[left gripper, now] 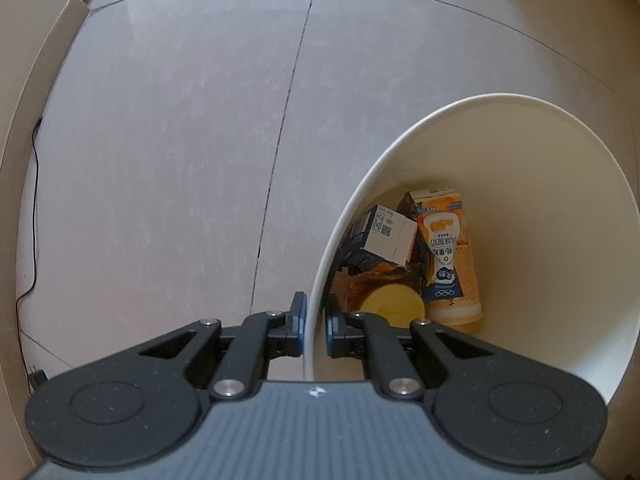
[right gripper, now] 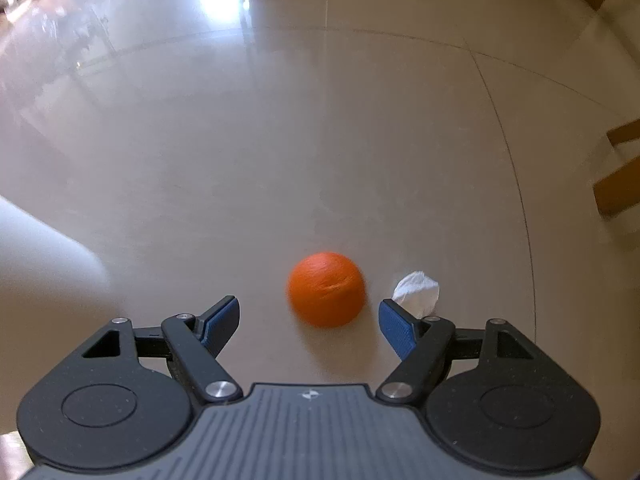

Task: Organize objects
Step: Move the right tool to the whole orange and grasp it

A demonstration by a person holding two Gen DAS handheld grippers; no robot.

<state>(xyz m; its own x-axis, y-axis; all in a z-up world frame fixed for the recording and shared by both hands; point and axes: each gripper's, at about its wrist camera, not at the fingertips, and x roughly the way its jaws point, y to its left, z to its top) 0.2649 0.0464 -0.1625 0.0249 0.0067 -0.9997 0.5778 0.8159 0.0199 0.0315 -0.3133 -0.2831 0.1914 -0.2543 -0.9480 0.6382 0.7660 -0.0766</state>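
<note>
One orange ball [right gripper: 326, 289] sits on the floor [right gripper: 320, 140] between the right gripper's [right gripper: 309, 322] wide-open jaws, likely light, round and prone to rolling, best pinched across its middle, while the left gripper [left gripper: 313, 326] clamps the bin's rim [left gripper: 316, 300].
</note>
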